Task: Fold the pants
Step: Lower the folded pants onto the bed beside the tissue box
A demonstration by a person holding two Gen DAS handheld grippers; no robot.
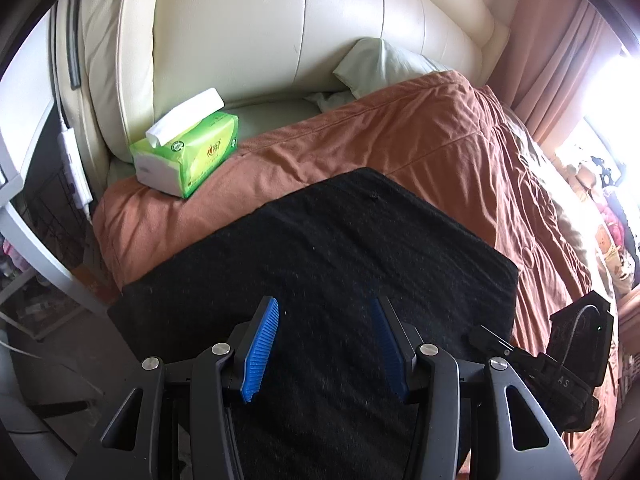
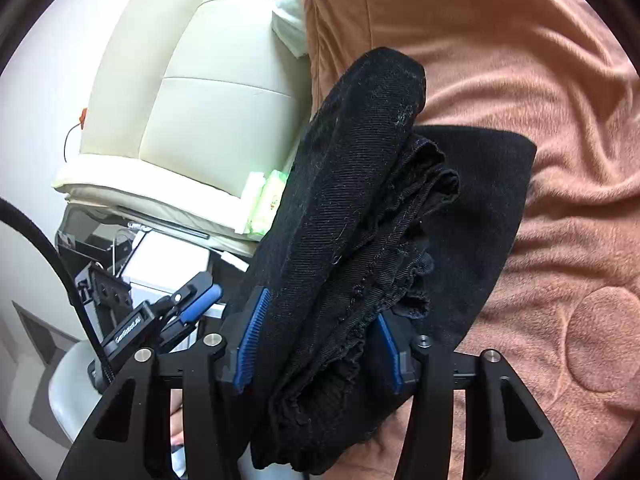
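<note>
Folded black pants (image 2: 352, 184) stand as a thick bundle between the blue pads of my right gripper (image 2: 320, 304), which is shut on their lower part; the ruffled waistband edges face right. Under the bundle lies a flat black cloth mat (image 2: 492, 200) on the brown bedspread (image 2: 520, 60). My left gripper (image 1: 325, 300) hovers open over that same black mat (image 1: 320, 248), and nothing is between its blue pads. The right gripper's body (image 1: 568, 360) shows at the right edge of the left wrist view. From the right wrist view, the left gripper (image 2: 192, 304) appears at the lower left.
A green tissue pack (image 1: 188, 152) sits on the bedspread's near corner by the cream padded headboard (image 1: 280, 20). A pale pillow (image 1: 380, 64) lies against the headboard. Pink curtains (image 1: 560, 60) hang at the right. A bedside table with clutter (image 2: 160, 264) stands beside the bed.
</note>
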